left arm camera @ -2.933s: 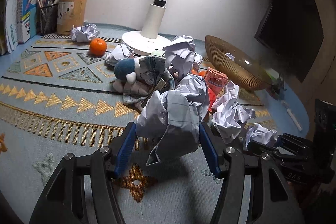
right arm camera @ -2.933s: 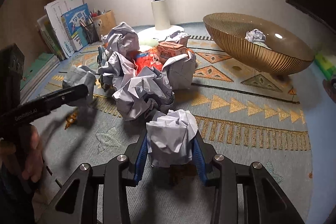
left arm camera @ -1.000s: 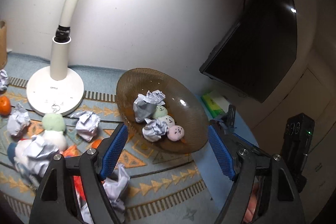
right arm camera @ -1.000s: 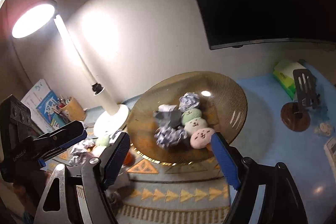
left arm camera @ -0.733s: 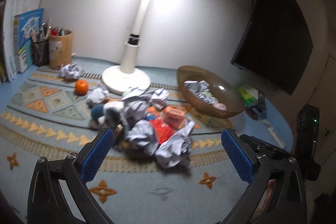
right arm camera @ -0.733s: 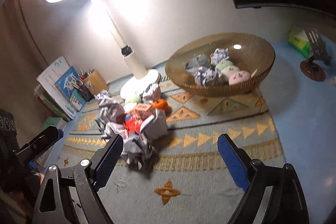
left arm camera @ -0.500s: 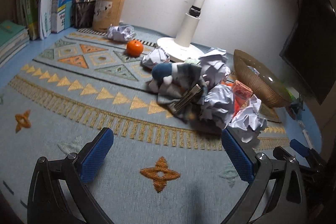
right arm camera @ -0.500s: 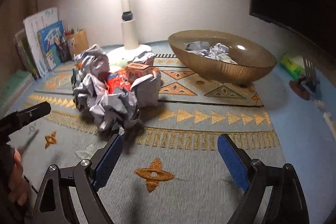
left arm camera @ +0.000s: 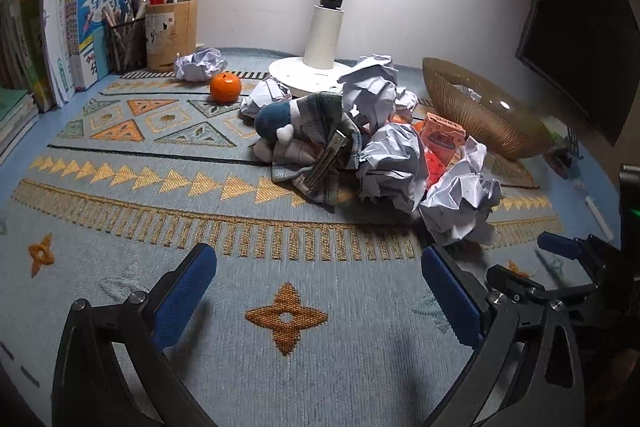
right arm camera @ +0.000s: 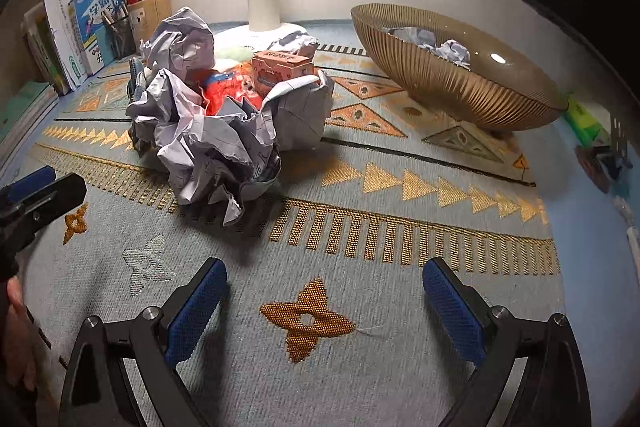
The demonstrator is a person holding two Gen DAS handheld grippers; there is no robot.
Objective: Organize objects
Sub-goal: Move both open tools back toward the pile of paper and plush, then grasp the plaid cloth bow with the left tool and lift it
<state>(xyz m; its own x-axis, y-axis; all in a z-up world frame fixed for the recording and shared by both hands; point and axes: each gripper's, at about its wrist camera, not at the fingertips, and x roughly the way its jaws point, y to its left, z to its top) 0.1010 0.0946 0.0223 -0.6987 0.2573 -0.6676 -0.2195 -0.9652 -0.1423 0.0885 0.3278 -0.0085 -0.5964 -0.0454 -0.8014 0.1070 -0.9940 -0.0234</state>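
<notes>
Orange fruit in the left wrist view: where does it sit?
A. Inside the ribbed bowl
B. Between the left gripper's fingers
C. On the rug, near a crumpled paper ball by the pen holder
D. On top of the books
C. The orange fruit rests on the rug, just in front of a crumpled paper ball near the pen holder; the left gripper is open and empty.

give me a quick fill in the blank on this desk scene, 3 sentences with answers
1. Both the left gripper and the right gripper are ____.
2. The crumpled paper already sorted lies in the ____.
3. The small round fruit on the mat is colored ____.

Answers: open; bowl; orange
</notes>
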